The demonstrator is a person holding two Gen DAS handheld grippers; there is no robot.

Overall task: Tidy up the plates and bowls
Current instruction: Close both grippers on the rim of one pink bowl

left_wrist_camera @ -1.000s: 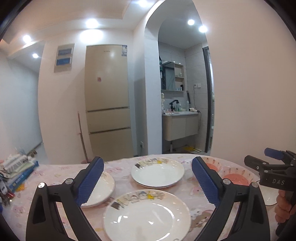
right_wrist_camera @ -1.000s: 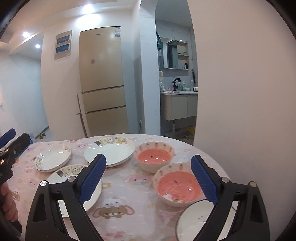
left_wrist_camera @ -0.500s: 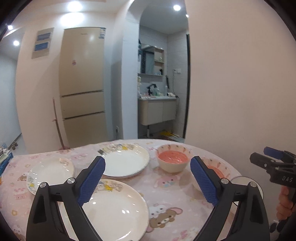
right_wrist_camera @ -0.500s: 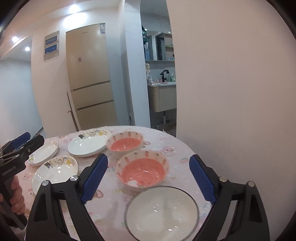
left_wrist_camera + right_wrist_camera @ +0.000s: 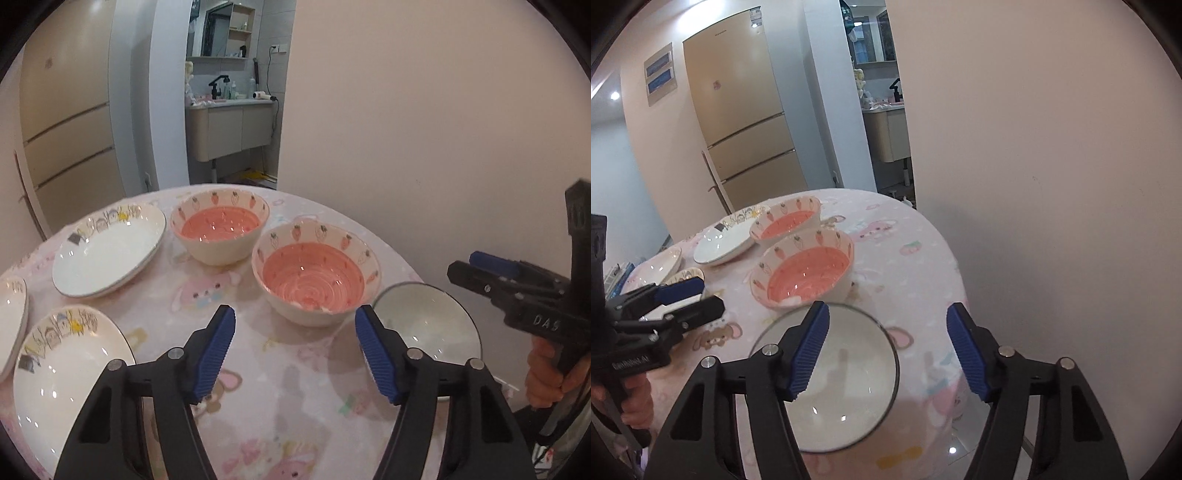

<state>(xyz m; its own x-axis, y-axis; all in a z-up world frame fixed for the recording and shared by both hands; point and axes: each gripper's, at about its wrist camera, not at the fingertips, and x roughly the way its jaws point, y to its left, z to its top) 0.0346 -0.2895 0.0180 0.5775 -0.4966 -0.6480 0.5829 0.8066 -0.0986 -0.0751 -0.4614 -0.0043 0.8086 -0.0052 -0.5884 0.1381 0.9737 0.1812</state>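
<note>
Two pink strawberry bowls stand on the round table: a near bowl (image 5: 316, 280) (image 5: 807, 271) and a far bowl (image 5: 221, 230) (image 5: 786, 223). A white dark-rimmed bowl (image 5: 424, 325) (image 5: 842, 380) sits at the table's near right edge. White plates lie to the left: a far plate (image 5: 109, 251) (image 5: 724, 240), a near plate (image 5: 62, 373) and a third plate (image 5: 11, 317) at the frame edge. My left gripper (image 5: 295, 354) is open and empty, hovering in front of the near pink bowl. My right gripper (image 5: 886, 350) is open and empty above the white bowl's right side.
The table (image 5: 258, 406) has a pink cartoon cloth. A bare wall (image 5: 1052, 184) stands close on the right. A beige fridge (image 5: 746, 110) and a bathroom doorway (image 5: 232, 92) lie beyond. The right gripper (image 5: 517, 295) shows in the left wrist view, the left gripper (image 5: 672, 302) in the right wrist view.
Both grippers have swung right and come down toward the table. The left now faces the pink bowls instead of the plates. The right now hovers over the white bowl.
</note>
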